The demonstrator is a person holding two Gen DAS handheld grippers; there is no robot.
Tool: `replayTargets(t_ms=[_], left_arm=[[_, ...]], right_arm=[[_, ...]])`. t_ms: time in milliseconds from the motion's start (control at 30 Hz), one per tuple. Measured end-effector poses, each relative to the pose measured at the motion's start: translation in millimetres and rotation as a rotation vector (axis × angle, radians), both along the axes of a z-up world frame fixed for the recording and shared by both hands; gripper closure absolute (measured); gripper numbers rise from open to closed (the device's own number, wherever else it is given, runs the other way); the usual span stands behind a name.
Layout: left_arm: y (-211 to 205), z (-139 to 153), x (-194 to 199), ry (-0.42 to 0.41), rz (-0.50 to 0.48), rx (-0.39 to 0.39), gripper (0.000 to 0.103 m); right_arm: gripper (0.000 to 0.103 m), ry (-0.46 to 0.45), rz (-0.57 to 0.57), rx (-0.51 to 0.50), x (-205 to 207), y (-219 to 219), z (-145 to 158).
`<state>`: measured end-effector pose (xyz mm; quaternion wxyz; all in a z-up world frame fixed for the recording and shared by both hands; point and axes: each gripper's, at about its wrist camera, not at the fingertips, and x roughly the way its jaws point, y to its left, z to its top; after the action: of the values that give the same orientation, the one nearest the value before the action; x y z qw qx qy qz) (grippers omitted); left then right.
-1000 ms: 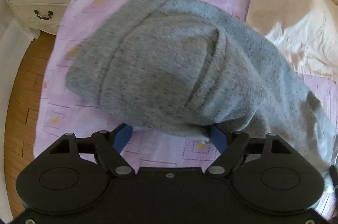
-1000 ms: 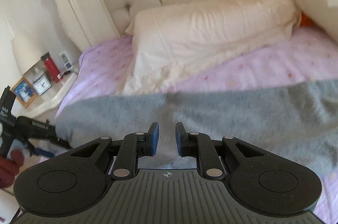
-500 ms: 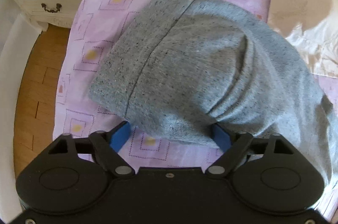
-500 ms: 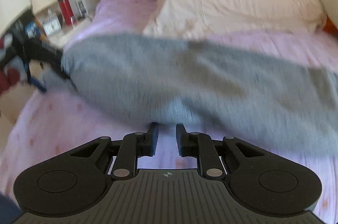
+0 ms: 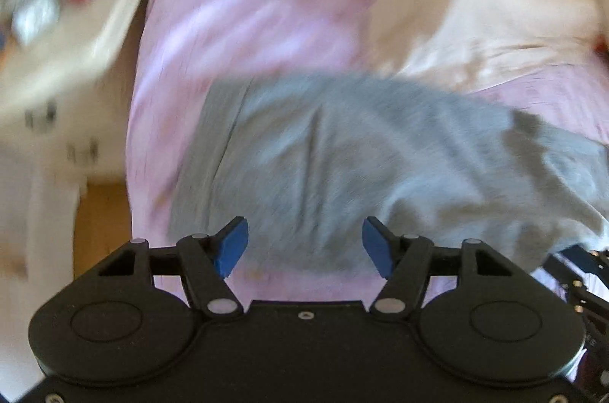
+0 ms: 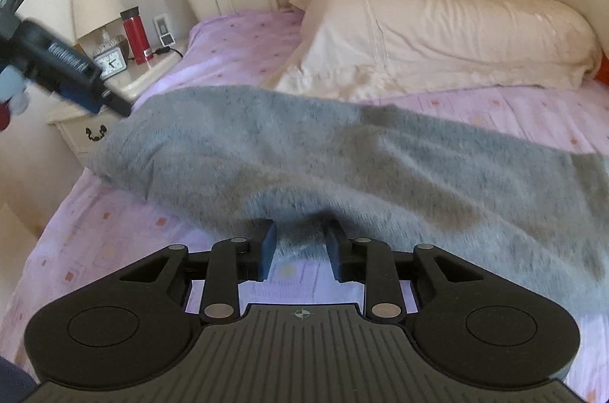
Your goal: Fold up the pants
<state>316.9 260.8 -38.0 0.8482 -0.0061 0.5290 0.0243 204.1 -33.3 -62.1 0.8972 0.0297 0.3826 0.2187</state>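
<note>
Released seconds ago onto lilac patterned bedsheet (image 6: 236, 60): grey knit pants (image 5: 342, 152), left gripper (image 5: 304, 247) parted and empty at six o'clock, right gripper (image 6: 300, 247) just widening off the cloth, fold laid.

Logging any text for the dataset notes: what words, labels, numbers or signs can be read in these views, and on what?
None reads clearly.
White lettering on the left gripper handle: too blurred to read.
Clock dial on the nightstand: numerals too small.
Red bottle: no legible label.
Pants, sheet: no text.
</note>
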Motion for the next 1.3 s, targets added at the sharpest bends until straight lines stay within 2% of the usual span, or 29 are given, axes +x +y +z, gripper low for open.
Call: replayTargets(t_ms=[100, 233, 367, 433, 500, 533, 633, 767, 933, 1100, 1233, 1300], left_arm=[[-26, -3, 10, -0.048, -0.071, 0.033, 0.031], [-54, -36, 34, 0.005, -0.102, 0.040, 0.032], [-77, -64, 42, 0.074, -0.149, 0.141, 0.029], [-77, -80, 47, 0.119, -0.177, 0.178, 0.023], [-76, -80, 49, 0.133, -0.192, 0.181, 0.022], [-74, -79, 51, 0.152, -0.191, 0.171, 0.022], [-70, -81, 64, 0.208, -0.200, 0.143, 0.021], [-70, -86, 77, 0.252, -0.199, 0.118, 0.014], [-72, -90, 80, 0.251, -0.197, 0.124, 0.011], [-70, -92, 84, 0.260, -0.203, 0.119, 0.010], [-71, -93, 87, 0.268, -0.203, 0.118, 0.010], [-70, -93, 87, 0.268, -0.206, 0.119, 0.009]], right_arm=[[0.075, 0.026, -0.013, -0.022, -6, -5, -5], [0.075, 0.022, -0.005, -0.118, -11, -12, -14], [0.076, -0.031, -0.027, -0.167, 4, -27, -5], [0.076, -0.090, -0.093, -0.136, 14, -40, 7], [0.075, -0.134, -0.187, -0.087, 22, -54, 17], [0.075, -0.128, -0.209, -0.057, 26, -59, 18], [0.075, -0.066, -0.169, 0.005, 28, -60, 12], [0.075, -0.053, -0.039, -0.017, 6, -36, 4], [0.075, -0.038, 0.072, -0.036, -23, -7, -7], [0.075, 0.008, -0.007, 0.043, -2, -1, -9], [0.075, -0.126, -0.019, 0.051, 5, 9, 9], [0.075, -0.119, -0.001, 0.048, 12, 12, 9]])
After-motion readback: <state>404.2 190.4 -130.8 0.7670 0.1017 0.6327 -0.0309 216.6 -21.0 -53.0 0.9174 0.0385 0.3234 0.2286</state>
